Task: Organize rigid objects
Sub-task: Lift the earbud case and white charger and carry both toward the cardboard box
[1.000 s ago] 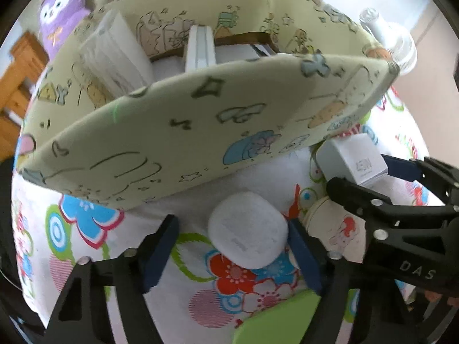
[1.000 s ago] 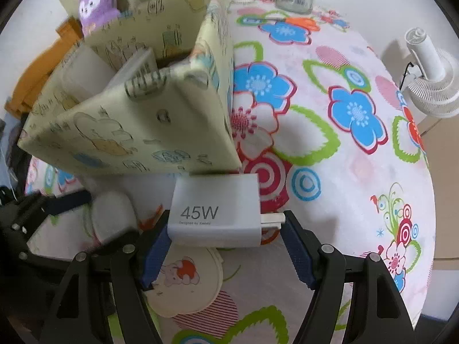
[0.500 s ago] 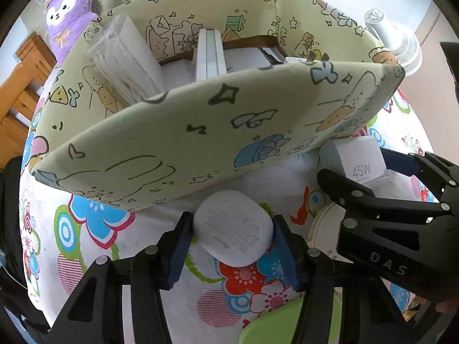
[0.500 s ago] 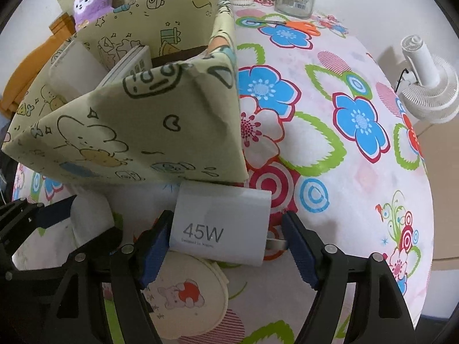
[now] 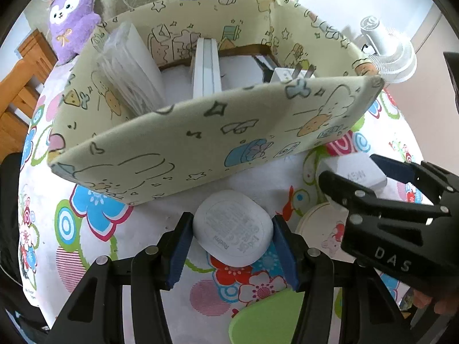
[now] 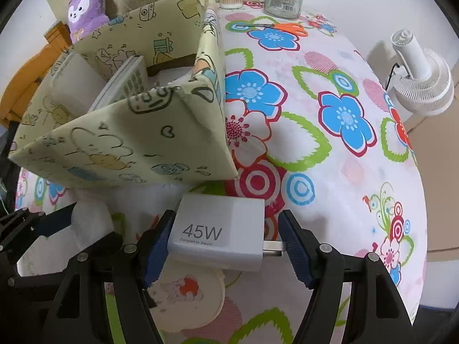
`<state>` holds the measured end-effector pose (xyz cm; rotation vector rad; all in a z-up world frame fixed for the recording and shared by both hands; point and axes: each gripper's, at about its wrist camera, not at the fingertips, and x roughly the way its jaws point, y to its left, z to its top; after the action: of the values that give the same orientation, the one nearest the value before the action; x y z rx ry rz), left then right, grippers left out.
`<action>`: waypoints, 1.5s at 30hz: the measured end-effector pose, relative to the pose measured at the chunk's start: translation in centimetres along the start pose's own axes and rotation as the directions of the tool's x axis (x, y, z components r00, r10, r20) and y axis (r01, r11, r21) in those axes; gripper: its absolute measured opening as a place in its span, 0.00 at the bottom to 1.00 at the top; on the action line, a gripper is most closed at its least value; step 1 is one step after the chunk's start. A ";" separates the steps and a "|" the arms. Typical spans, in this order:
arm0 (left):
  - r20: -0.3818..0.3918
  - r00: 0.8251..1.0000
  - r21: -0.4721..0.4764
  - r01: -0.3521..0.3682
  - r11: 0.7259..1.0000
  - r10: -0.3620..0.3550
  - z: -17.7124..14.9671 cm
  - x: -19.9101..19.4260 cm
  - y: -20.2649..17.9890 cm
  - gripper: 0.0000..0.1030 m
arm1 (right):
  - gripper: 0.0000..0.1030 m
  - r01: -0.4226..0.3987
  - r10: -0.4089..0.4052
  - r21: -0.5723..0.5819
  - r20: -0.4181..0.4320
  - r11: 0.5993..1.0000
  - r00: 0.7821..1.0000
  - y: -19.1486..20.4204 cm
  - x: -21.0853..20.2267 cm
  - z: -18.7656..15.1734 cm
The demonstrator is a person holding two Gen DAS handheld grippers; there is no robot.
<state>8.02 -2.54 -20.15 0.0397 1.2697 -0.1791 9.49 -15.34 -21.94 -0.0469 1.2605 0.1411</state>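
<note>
My left gripper (image 5: 231, 253), wide a second ago, has closed until both pads press the white earbud case (image 5: 233, 228), now lifted just off the flowered tablecloth (image 6: 330, 154); my right gripper (image 6: 226, 248) has just been narrowing onto the 45W charger (image 6: 219, 233), one pad on its body, the other at its prongs; both sit just before the fabric bin (image 5: 200, 140), ready to drop in.

We saw both fisheye views evenly and brightly lit by soft daylight, with only faint shadows under the fabric box (image 5: 200, 143). Straight edges bowed strongly toward the rims, black vignettes filled the corners, and a pale wall at 1 o'clock looked washed out.
</note>
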 end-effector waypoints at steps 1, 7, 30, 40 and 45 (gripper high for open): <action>0.002 1.000 0.006 -0.001 1.000 0.001 -0.1 -0.2 0.0 0.55 | 0.72 0.000 0.000 0.001 0.002 1.000 1.000 0.1 -0.3 -0.2; 0.016 1.000 0.016 0.002 1.000 -0.003 -1.3 -1.9 -0.2 0.55 | 0.72 0.003 -0.003 -0.009 0.009 1.000 1.000 0.8 -1.8 -1.0; 0.094 0.995 0.037 -0.023 0.999 0.020 -2.6 -7.9 1.0 0.55 | 0.72 0.018 -0.015 -0.029 0.099 0.999 0.995 3.5 -8.0 -1.6; 0.145 0.989 0.034 -0.030 0.999 0.025 -2.1 -10.6 1.0 0.55 | 0.72 0.024 -0.018 -0.035 0.149 0.999 0.989 4.3 -10.8 -0.9; 0.157 0.987 0.029 -0.028 0.999 0.023 -1.8 -11.5 1.0 0.55 | 0.72 0.024 -0.017 -0.038 0.164 0.999 0.986 4.4 -11.9 -0.5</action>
<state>3.23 0.00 -9.81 0.0674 1.1087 -0.1771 4.87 -11.99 -10.58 -0.0808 1.0930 0.1491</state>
